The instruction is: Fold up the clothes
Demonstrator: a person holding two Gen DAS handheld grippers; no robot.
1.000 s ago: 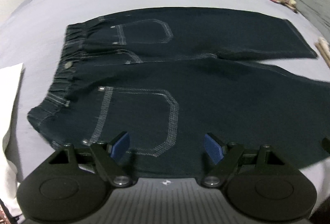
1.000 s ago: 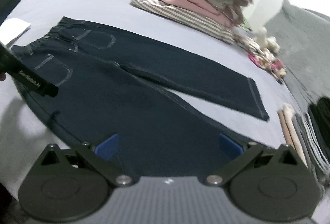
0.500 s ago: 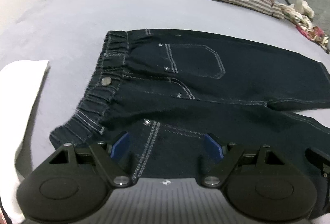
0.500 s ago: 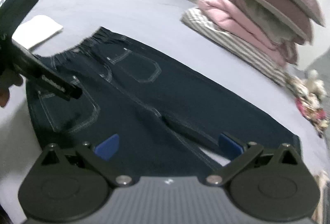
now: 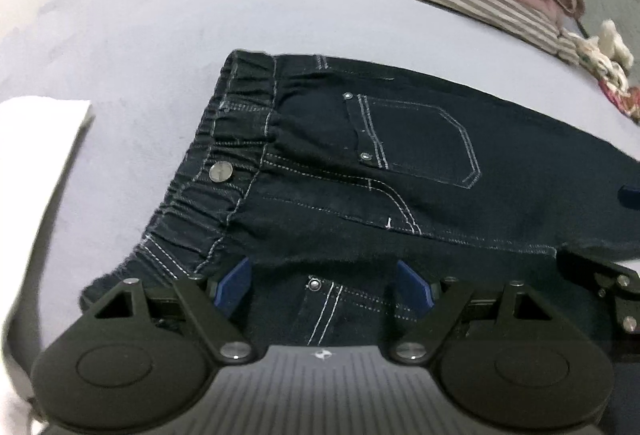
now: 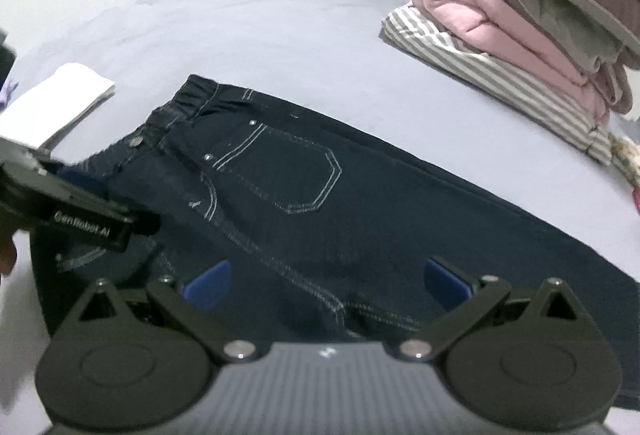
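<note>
Jeans [image 5: 420, 171] lie flat on the grey bed [image 5: 168, 19], waistband toward the left, legs running off to the right, stitched pockets facing up. A metal button [image 5: 221, 171] shows on the gathered waistband. The left gripper [image 5: 322, 285] hangs over the near edge of the jeans by the waistband, jaws apart, blue pads either side of a rivet and seam with nothing pinched between them. The right gripper [image 6: 326, 281] hangs over the crotch seam further along, jaws wide apart and empty too; whether either touches the denim I cannot tell. From the right wrist view the left gripper comes in at the left edge, over the near hip. A white cloth [image 6: 52, 107] lies beside the waistband. Folded clothes [image 6: 532, 19] sit stacked on a striped piece at the far side of the bed.
</note>
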